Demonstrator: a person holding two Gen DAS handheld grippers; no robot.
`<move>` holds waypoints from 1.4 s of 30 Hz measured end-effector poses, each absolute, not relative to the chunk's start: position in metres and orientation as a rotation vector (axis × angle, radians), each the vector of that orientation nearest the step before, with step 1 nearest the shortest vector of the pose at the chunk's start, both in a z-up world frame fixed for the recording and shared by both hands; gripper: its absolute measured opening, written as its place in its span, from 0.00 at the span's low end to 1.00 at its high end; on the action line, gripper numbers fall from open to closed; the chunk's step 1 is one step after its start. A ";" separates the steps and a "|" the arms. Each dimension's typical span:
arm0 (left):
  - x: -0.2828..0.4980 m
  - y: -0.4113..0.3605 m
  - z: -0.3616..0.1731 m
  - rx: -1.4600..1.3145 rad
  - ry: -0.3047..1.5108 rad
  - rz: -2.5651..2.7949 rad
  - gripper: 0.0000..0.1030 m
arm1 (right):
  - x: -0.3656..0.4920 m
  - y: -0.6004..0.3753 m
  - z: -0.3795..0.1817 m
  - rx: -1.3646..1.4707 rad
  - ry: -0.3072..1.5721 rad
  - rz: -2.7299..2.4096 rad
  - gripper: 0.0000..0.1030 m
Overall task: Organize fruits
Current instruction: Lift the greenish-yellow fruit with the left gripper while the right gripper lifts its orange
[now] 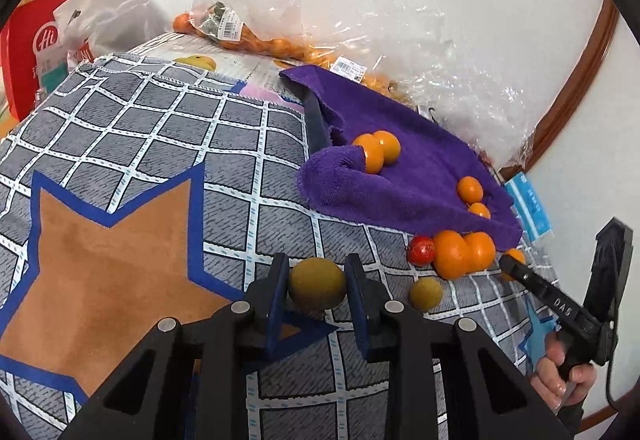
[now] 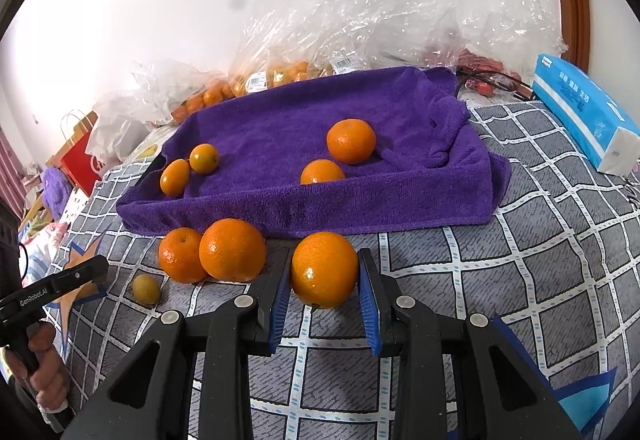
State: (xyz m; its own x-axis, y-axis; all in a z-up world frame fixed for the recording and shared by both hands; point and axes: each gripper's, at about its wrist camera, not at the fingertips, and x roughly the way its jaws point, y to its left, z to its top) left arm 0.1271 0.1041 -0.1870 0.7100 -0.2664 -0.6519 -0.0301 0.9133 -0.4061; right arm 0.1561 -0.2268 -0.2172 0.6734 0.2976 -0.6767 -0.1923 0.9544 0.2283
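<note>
My left gripper [image 1: 317, 290] is shut on a small olive-brown round fruit [image 1: 317, 283] just above the checked cloth. My right gripper [image 2: 325, 294] is closed around a large orange [image 2: 324, 270] in front of the purple towel-lined tray [image 2: 400, 208]. Two oranges [image 2: 232, 250] and a second brown fruit [image 2: 146, 289] lie left of it on the cloth. In the tray lie two oranges [image 2: 351, 141] and two small kumquats [image 2: 204, 158]. In the left wrist view a red fruit [image 1: 421, 250] sits beside two oranges [image 1: 460, 254], and the tray [image 1: 400, 176] is beyond.
Clear plastic bags of small oranges [image 1: 280, 44] lie behind the tray against the wall. A blue tissue pack [image 2: 580, 112] lies at the right. A red paper bag [image 1: 36, 40] stands at the far left. The grey checked cloth [image 1: 160, 160] has an orange star.
</note>
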 end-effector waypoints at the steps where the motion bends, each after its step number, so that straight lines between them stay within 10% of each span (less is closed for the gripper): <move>1: 0.127 0.105 -0.187 -0.419 0.768 -0.132 0.26 | 0.156 -0.227 -0.217 0.141 0.784 0.278 0.31; 42: 0.110 0.100 -0.174 -0.374 0.701 -0.127 0.26 | 0.144 -0.235 -0.205 0.201 0.683 0.336 0.31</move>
